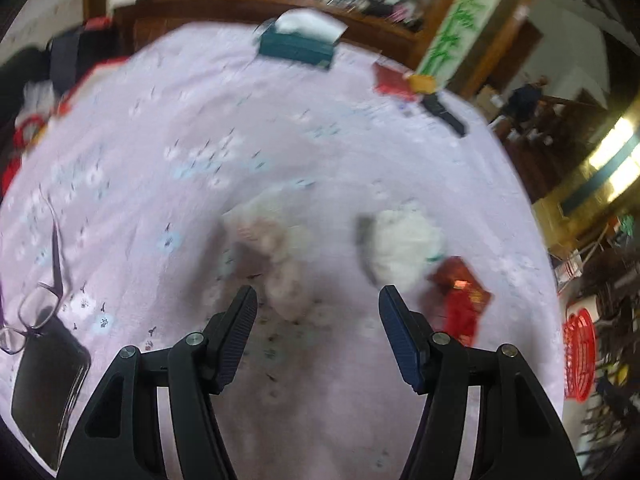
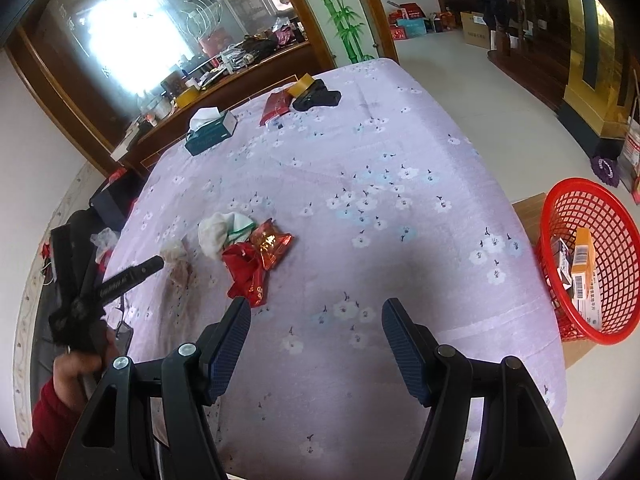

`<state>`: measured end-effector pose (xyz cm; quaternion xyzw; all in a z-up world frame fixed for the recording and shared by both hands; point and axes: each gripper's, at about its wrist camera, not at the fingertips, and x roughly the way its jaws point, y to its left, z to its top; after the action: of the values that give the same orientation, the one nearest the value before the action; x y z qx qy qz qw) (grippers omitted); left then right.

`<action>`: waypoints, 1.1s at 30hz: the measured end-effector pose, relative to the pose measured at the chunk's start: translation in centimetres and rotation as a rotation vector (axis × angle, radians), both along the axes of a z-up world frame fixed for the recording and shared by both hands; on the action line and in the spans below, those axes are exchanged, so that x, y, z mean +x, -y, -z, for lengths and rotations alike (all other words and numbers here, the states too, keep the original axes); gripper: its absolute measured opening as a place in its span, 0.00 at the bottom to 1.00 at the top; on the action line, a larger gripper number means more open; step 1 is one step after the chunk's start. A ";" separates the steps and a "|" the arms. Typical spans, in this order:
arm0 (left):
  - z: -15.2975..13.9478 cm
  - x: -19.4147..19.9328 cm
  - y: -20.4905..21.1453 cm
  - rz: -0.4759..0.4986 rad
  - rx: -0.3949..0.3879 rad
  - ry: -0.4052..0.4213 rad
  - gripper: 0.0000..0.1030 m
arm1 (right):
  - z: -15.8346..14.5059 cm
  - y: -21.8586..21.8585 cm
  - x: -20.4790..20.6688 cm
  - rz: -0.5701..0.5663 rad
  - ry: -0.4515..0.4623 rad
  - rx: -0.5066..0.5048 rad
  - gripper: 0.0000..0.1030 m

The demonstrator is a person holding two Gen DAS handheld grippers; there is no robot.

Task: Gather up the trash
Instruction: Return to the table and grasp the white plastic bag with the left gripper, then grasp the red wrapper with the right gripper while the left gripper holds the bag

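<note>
Trash lies together on the lilac flowered tablecloth (image 2: 380, 160): a stained crumpled tissue (image 1: 276, 248) (image 2: 176, 260), a white crumpled wad (image 1: 404, 244) (image 2: 224, 232) and red foil wrappers (image 1: 460, 296) (image 2: 256, 264). My left gripper (image 1: 318, 300) hovers open just short of the stained tissue, nothing between its fingers; this view is motion-blurred. My right gripper (image 2: 316, 308) is open over bare cloth, the red wrappers just beyond its left finger. A red mesh basket (image 2: 592, 320) (image 1: 580, 356) with small boxes inside sits off the table's right edge. A hand in a red sleeve (image 2: 76, 364) holds the left gripper.
A teal tissue box (image 2: 212, 130) (image 1: 296, 46), a red packet (image 2: 276, 106), a tape roll (image 2: 302, 84) and a black object (image 2: 318, 98) sit at the far end. Glasses (image 1: 36, 312) and a black slab (image 1: 48, 392) lie by the left edge. A cluttered wooden counter (image 2: 224, 80) runs behind.
</note>
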<state>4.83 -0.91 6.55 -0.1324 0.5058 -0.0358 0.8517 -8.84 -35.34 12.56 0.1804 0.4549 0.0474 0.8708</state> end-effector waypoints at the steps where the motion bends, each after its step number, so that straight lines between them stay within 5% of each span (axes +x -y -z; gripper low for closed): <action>1: 0.5 0.5 -0.3 -0.009 -0.007 -0.011 0.60 | 0.0 -0.1 0.0 0.003 -0.001 -0.002 0.70; 11: 3.4 4.1 0.5 0.010 0.043 -0.027 0.58 | 0.2 -0.5 -0.4 0.026 -0.019 -0.026 0.70; 14: 4.2 4.8 0.7 0.025 0.055 -0.039 0.38 | 0.4 -1.1 -0.2 0.010 -0.026 -0.026 0.70; 17: 4.4 4.8 1.0 0.036 0.075 -0.024 0.34 | 0.7 -1.9 0.2 -0.013 -0.031 -0.032 0.70; 33: -0.7 -3.1 1.0 0.148 0.074 0.114 0.32 | 7.0 -11.1 8.5 -0.252 -0.142 -0.063 0.77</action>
<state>1.68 -1.87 7.26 -0.0610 0.4657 -0.0873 0.8785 -0.35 -24.19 5.56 0.0976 0.5356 0.1290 0.8288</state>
